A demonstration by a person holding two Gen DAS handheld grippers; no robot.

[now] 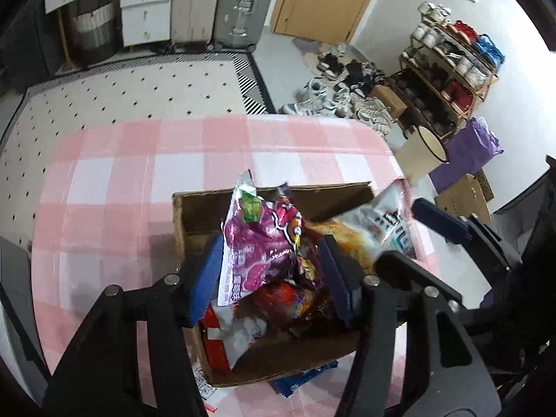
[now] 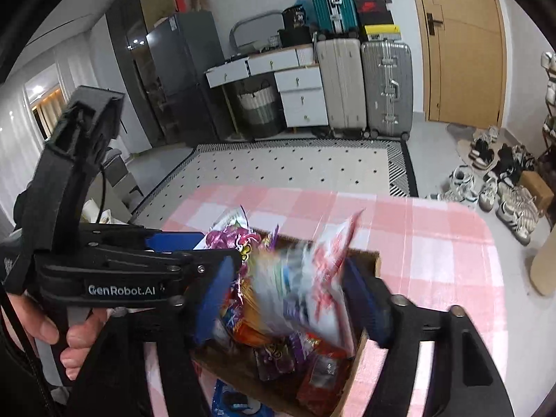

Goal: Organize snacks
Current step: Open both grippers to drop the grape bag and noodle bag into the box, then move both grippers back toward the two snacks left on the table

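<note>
A brown cardboard box (image 1: 198, 222) stands on the pink checked tablecloth and holds several snack packets. My left gripper (image 1: 269, 271) sits over the box with its blue pads on either side of a purple snack bag (image 1: 257, 243); the bag fills the gap between them. My right gripper (image 2: 288, 295) is above the same box (image 2: 373, 260), its blue pads on either side of a white and red snack bag (image 2: 312, 288) that is blurred by motion. The left gripper's body (image 2: 104, 267) shows in the right wrist view, just left of the box.
A blue cookie packet (image 2: 232, 403) lies on the tablecloth (image 1: 139, 173) by the box's near edge. Beyond the table are a dotted rug (image 2: 295, 166), suitcases, white drawers, shoes on the floor and a shoe rack (image 1: 448, 69) at the right.
</note>
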